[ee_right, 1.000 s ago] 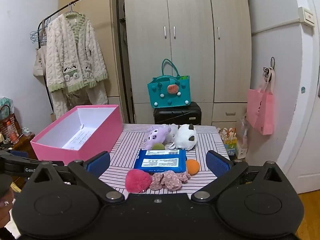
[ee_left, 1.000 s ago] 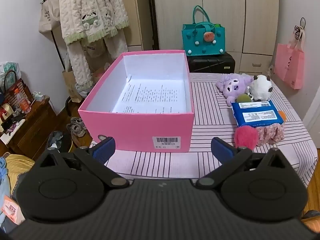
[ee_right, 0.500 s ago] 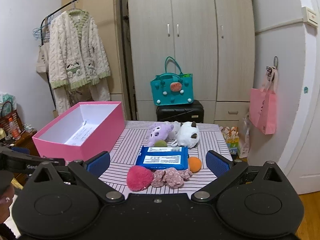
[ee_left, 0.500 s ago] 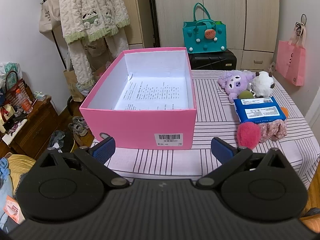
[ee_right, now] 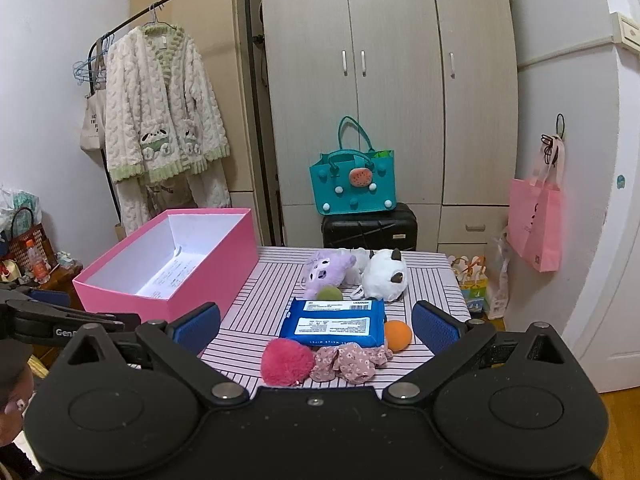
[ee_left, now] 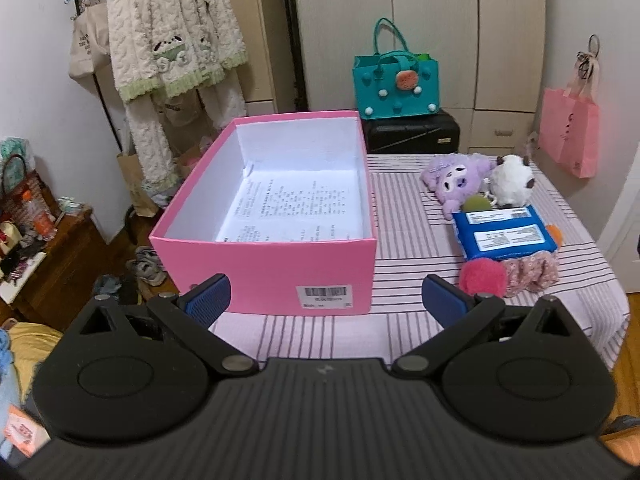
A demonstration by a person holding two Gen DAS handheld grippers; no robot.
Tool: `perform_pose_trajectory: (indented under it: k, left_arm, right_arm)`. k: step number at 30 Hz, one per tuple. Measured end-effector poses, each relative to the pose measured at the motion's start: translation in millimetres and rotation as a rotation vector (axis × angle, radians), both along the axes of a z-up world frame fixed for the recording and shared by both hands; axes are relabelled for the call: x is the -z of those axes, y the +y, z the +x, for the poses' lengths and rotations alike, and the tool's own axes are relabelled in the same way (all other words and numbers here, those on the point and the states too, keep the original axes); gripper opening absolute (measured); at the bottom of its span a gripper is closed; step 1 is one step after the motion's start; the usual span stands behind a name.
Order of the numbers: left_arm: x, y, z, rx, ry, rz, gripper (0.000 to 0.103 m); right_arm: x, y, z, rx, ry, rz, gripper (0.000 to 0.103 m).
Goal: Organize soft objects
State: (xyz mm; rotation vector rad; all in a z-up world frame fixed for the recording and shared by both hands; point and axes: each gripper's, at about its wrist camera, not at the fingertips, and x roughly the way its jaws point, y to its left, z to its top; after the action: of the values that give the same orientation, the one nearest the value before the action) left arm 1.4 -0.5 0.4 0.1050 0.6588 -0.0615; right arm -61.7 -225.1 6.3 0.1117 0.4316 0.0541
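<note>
Both grippers, left [ee_left: 324, 298] and right [ee_right: 316, 326], gape empty. Soft toys [ee_right: 328, 272] cluster right of the box [ee_left: 264, 268], untouched. Risk, I judge: the pompom [ee_right: 286, 366] touches the scrunchie [ee_right: 348, 364], so one pinch may snag both.

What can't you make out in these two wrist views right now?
- Printed sheet in the pink box: text too small in both views.
- Orange ball: left view, mostly hidden behind the blue wipes pack.
- Green ball: partly hidden by the purple plush.
</note>
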Motion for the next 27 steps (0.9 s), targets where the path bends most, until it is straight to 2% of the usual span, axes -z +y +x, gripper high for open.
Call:
perform_pose_trajectory:
  k: [7, 18, 24, 27]
  left_arm:
    - [1, 2, -1, 0.014, -0.011, 0.004, 0.103]
    - [7, 10, -10, -0.004, -0.019, 0.018, 0.103]
    - [3, 12, -17, -0.003, -0.032, 0.048, 0.103]
    - [1, 15, -21, -0.001, -0.044, 0.028, 0.103]
  right_arm:
    - [3, 1, -13, 0.0, -0.032, 0.002, 0.103]
    - [8, 3, -12, 0.021, -0.019, -0.008, 0.103]
    - [3, 7, -17, 0.006, -0.039, -0.117, 0.103]
    - [1, 5, -21, 0.002, -0.045, -0.132, 0.103]
